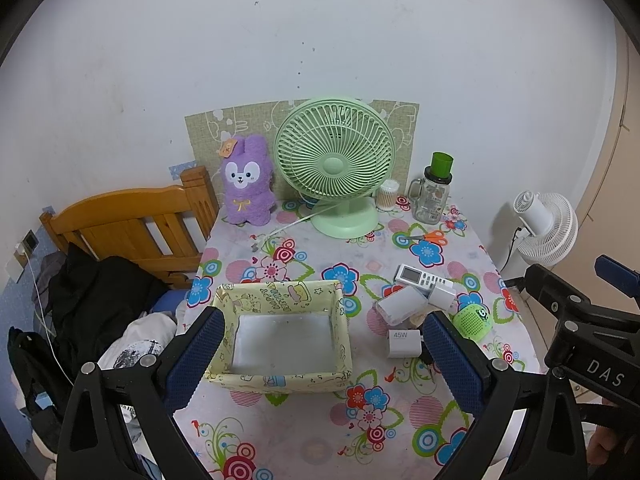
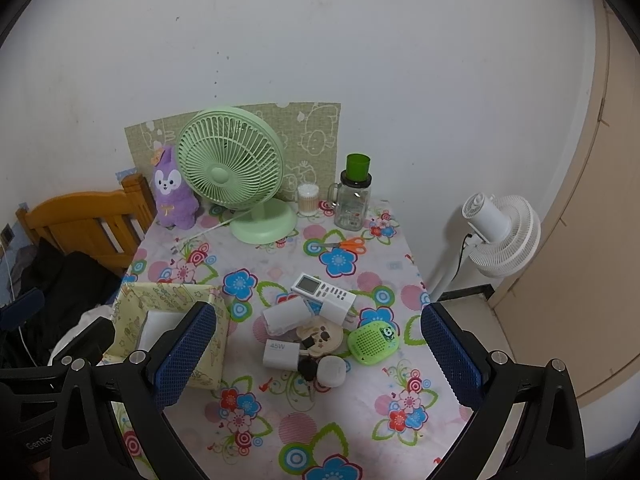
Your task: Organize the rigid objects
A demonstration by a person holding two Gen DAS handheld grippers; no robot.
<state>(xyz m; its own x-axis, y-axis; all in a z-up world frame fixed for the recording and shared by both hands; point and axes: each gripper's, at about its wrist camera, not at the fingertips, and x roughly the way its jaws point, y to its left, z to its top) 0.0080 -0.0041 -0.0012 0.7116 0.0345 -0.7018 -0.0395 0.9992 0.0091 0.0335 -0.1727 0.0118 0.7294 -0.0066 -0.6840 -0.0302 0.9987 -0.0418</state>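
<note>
A yellow fabric box sits empty on the floral table, and my left gripper hovers open above it. To its right lies a heap of small items: a white remote, white chargers, one marked 45W, a green speaker, a round wooden piece, a black key fob and a white round case. My right gripper is open above this heap, holding nothing.
At the table's back stand a green desk fan, a purple plush rabbit, a cotton swab jar and a glass mug with green lid. Orange scissors lie nearby. A wooden bed frame is left, a white floor fan right.
</note>
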